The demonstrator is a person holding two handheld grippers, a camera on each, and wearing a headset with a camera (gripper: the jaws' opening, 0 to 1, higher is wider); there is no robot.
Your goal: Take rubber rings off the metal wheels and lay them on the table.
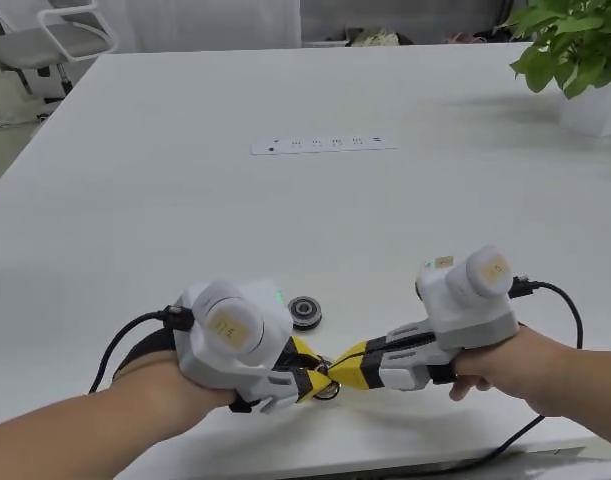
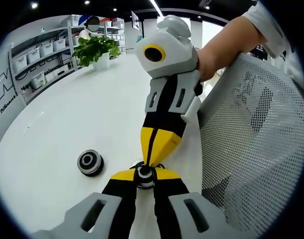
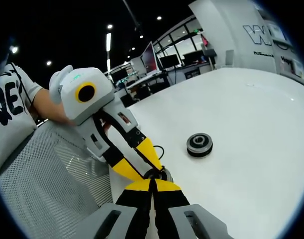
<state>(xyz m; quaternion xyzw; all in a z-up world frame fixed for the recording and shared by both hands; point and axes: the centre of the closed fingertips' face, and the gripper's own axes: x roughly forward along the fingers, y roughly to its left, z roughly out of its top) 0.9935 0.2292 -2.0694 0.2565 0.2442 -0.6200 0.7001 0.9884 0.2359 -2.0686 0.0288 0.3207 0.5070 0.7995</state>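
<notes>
Here, near the table's (image 1: 285, 220) front edge, the near wheel (image 2: 145, 178) sits between the jaws of the left gripper (image 2: 144, 173), which clamp on it. The right gripper (image 3: 152, 182), jaws together, touches its rim from the opposite side, tip to tip. Just beyond, a second wheel (image 1: 305, 312) lies free.

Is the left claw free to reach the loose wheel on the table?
Probably not right now: the left claw is clamped on another wheel, with the right claw at it too. The loose wheel lies close, with bare table between.
</notes>
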